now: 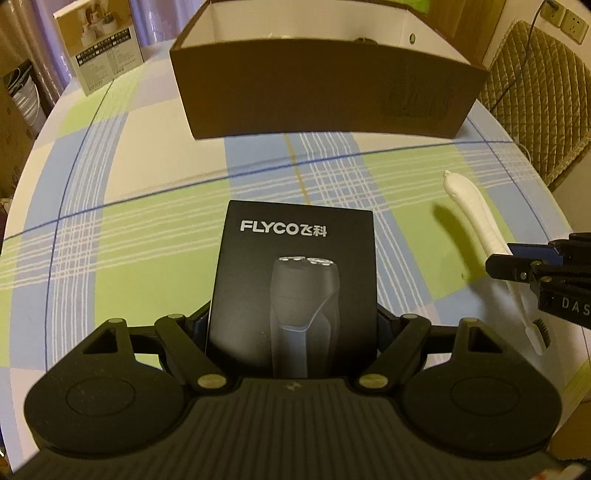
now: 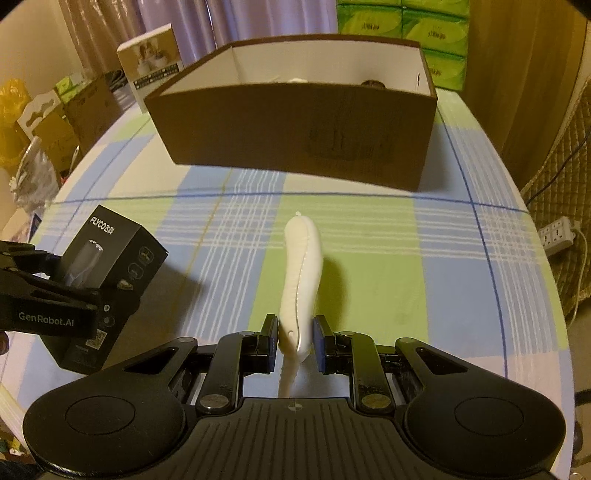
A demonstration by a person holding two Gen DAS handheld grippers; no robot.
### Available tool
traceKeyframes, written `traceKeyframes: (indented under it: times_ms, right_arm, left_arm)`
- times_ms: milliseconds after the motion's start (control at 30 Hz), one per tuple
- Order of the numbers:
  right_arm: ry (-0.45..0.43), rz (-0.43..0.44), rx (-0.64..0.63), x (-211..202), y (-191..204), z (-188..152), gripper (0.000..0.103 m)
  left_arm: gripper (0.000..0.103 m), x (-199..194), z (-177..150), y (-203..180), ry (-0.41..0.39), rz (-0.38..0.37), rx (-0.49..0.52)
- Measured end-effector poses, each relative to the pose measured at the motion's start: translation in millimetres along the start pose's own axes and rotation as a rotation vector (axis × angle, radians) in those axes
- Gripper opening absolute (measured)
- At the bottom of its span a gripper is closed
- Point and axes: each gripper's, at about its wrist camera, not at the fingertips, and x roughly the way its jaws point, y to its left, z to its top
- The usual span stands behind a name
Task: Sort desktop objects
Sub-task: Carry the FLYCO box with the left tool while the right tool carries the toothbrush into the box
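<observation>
A black FLYCO shaver box (image 1: 295,266) stands upright between the fingers of my left gripper (image 1: 293,321), which is shut on its lower sides. My right gripper (image 2: 295,343) is shut on a white toothbrush (image 2: 301,266); its blue pads (image 2: 271,343) clamp the thick handle, which points at the open brown cardboard box (image 2: 288,122). In the left wrist view the toothbrush (image 1: 476,218) hangs over the cloth at the right, held by the right gripper (image 1: 517,258), bristles toward me. The brown box (image 1: 325,96) stands at the far side. From the right I see the left gripper (image 2: 85,284) holding the shaver box (image 2: 110,254).
The round table has a checked blue, green and white cloth (image 1: 147,221). A pale product carton (image 1: 103,48) stands at the far left. A quilted chair back (image 1: 535,103) is at the right, green tissue packs (image 2: 406,33) behind, cardboard boxes (image 2: 74,114) and a power strip (image 2: 557,236) beyond the edges.
</observation>
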Motion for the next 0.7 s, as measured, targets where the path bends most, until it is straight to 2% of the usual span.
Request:
traceKeyframes:
  times_ms: [700]
  right_arm:
    - [-0.097, 0.026, 0.002, -21.4, -1.0, 49.2, 0.017]
  left_arm:
    - [0.077, -29.7, 42.0, 4.4, -0.149, -0.011, -0.008]
